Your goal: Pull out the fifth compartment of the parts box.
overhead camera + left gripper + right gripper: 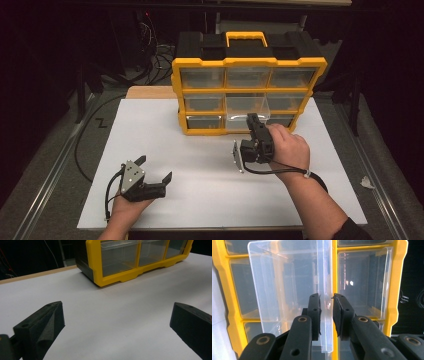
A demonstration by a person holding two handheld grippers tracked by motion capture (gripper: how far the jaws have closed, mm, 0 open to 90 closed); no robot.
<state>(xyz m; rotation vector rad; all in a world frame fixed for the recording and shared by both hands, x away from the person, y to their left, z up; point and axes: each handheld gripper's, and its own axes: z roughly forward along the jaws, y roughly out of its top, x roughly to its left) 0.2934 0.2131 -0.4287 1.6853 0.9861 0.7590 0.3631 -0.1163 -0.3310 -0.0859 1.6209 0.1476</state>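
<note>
Clear drawer point(287, 285) front edge betw right gripper point(327, 312) fingers; left gripper point(156, 169) wide.

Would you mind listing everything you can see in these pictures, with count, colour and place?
Organiser cabinet: one, yellow frame with black top and yellow handle, at the far middle of the board.
Clear drawers: nine, in three rows; the bottom middle drawer is pulled out.
White board: one, covering the table.
Wooden board: one, tan, showing at the far left edge.
Cables: several, dark, behind the cabinet.
White scrap: one, at the right on the grey surface.
Left gripper: black, jaws wide apart, low over the near left of the board.
Right gripper: black, jaws closed on the drawer's front lip.
Hands: two, entering from the bottom.
</note>
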